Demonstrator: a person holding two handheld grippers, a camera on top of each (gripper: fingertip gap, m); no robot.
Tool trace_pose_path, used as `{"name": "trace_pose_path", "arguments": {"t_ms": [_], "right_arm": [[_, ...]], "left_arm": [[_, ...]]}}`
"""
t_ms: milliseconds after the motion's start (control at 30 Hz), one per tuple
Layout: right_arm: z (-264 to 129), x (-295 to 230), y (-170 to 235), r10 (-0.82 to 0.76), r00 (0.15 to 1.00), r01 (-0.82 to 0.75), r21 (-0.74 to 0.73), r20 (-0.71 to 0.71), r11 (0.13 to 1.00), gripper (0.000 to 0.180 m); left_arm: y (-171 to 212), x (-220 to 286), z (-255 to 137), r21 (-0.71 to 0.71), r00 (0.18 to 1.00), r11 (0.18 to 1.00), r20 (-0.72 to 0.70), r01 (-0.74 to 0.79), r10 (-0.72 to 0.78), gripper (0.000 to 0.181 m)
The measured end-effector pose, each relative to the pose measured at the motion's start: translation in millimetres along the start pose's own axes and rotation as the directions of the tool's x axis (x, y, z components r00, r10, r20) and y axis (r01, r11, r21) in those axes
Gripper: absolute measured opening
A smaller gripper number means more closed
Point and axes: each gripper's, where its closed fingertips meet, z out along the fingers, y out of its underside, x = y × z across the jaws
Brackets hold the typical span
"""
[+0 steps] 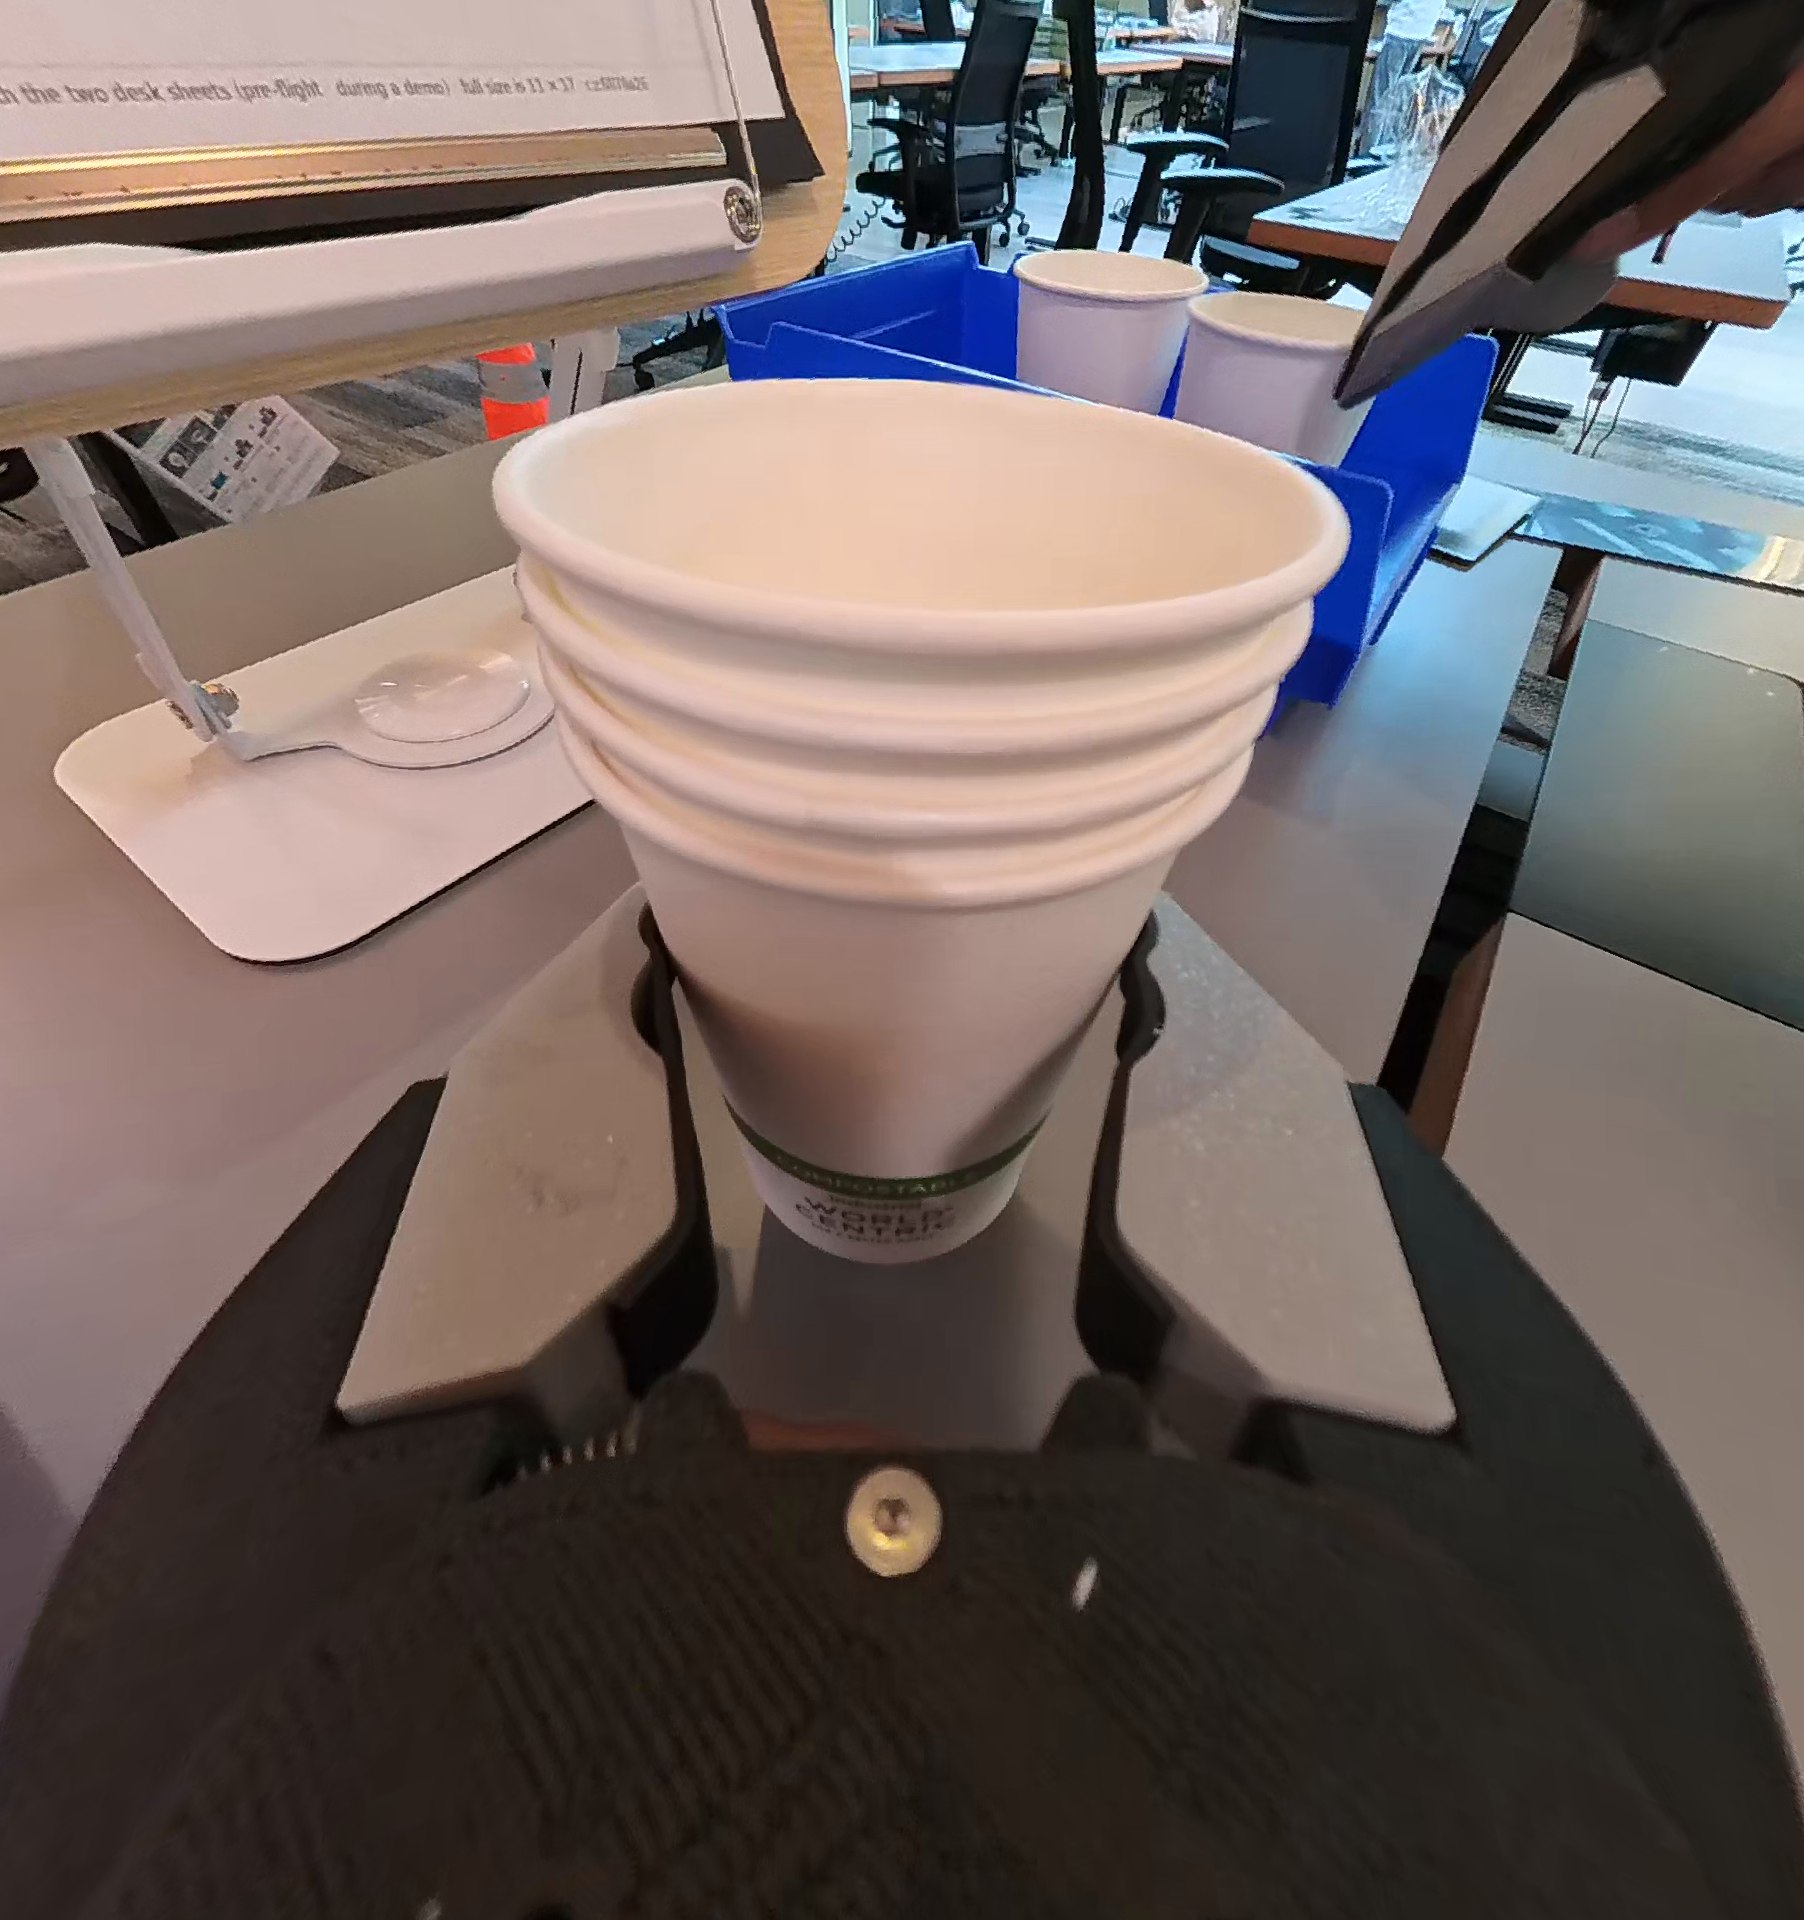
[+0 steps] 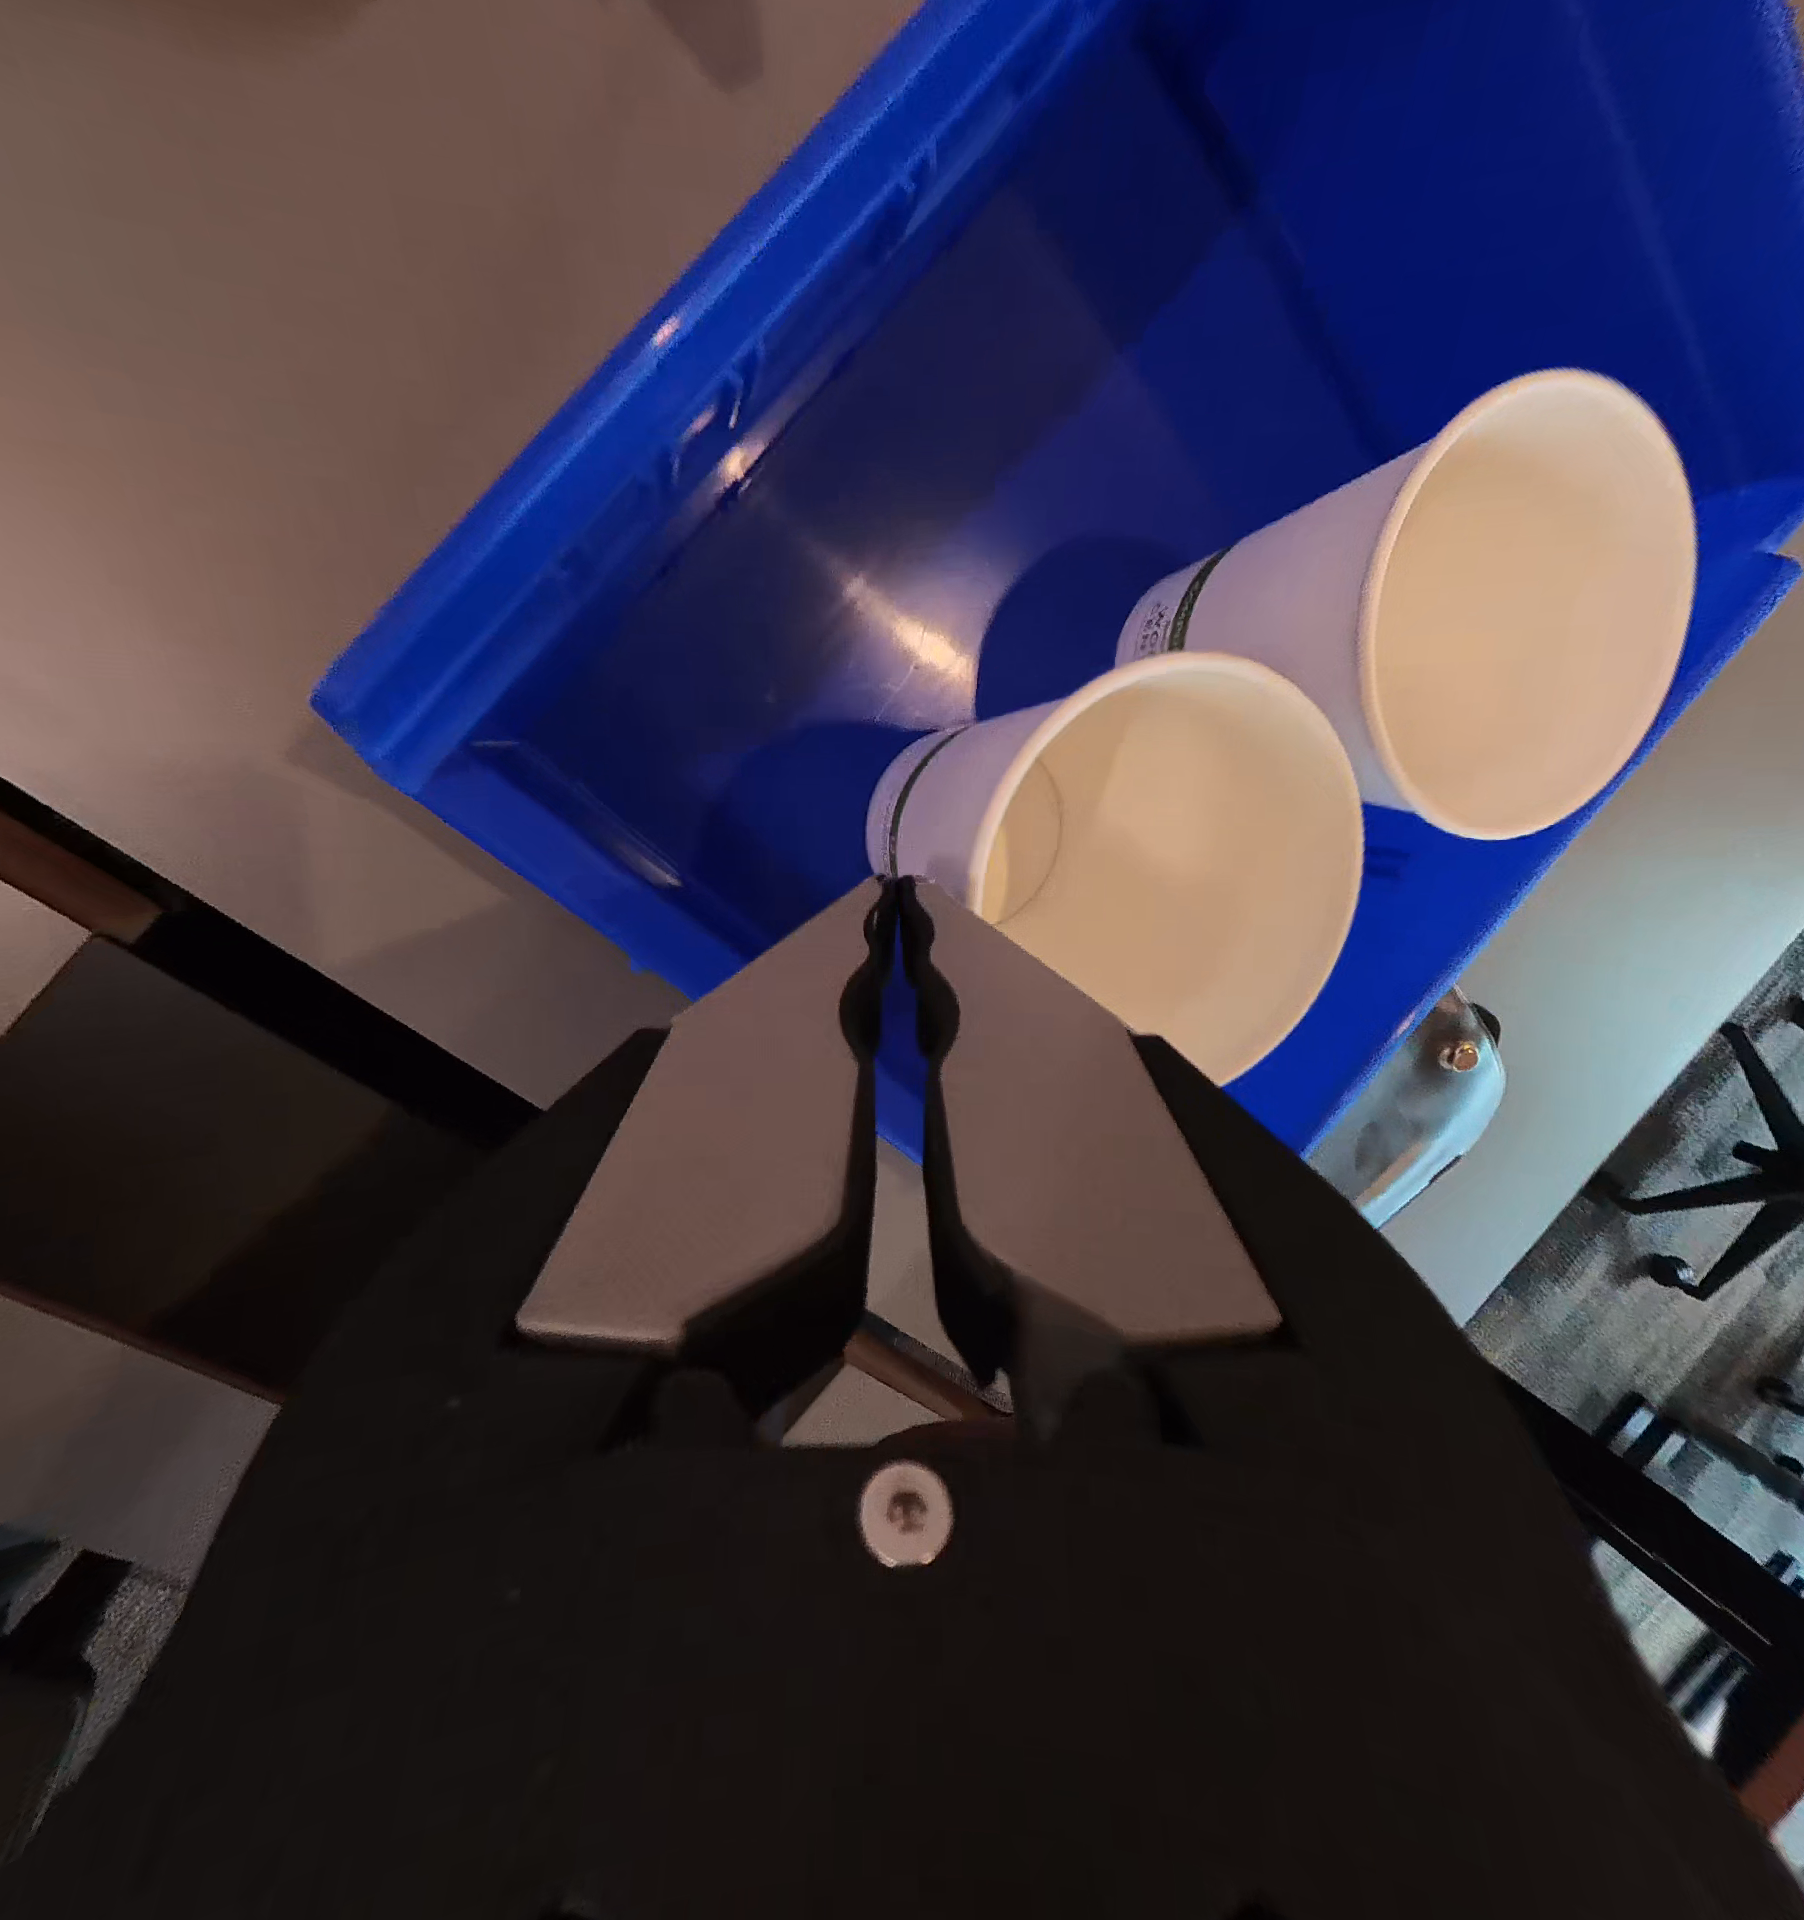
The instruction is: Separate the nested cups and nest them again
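Left tongs [image 1: 896,997]: pinching a nested stack of white paper cups [image 1: 908,748] low on its wall, upright above the grey table [image 1: 254,1091]; four rims show, the stack's base partly hidden between the fingers.
Right tongs [image 2: 896,883]: pressed together with nothing between them, tips at the rim of the nearer cup [image 2: 1137,862].
Loose cups: nearer cup and farther cup [image 2: 1480,603] stand upright just beside each other in the blue bin [image 2: 773,499].
Blue bin: far end cut off by the frame.
White stand [image 1: 285,831]: on the table left of the stack, its top cropped.
Background: office chairs [image 1: 981,135], blurred.
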Motion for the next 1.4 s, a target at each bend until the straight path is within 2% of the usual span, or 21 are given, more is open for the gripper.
{"name": "trace_pose_path", "arguments": {"t_ms": [433,567,933,1100,1267,1400], "right_arm": [[16,30,12,-0.003,0.999,0.0,-0.077,-0.036,0.997,0.0],[19,32,6,-0.006,0.999,0.004,-0.06,-0.04,0.998,0.0],[11,25,12,-0.258,0.947,0.215,-0.219,-0.193,0.952,0.0],[11,21,4,-0.304,0.928,0.264,-0.199,-0.215,0.944,0.0],[14,14,2,-0.271,0.948,0.242,-0.173,-0.167,0.955,0.0],[5,6,-7,-0.124,0.989,0.12,-0.048,-0.078,0.992,0.005]], "left_arm": [[2,1,2,-0.012,1.0,1.0,-0.003,-0.009,0.009,0.086],[2,1,2,-0.011,1.0,1.0,-0.003,-0.009,0.009,0.086],[1,2,2,-0.009,1.0,1.0,-0.005,-0.011,0.011,0.086],[1,3,3,-0.01,1.0,1.0,-0.008,-0.009,0.009,0.085],[0,3,1,-0.006,1.0,1.0,-0.007,-0.008,0.008,0.085],[-2,3,0,0.001,1.0,1.0,-0.01,-0.006,0.006,0.086]]}}
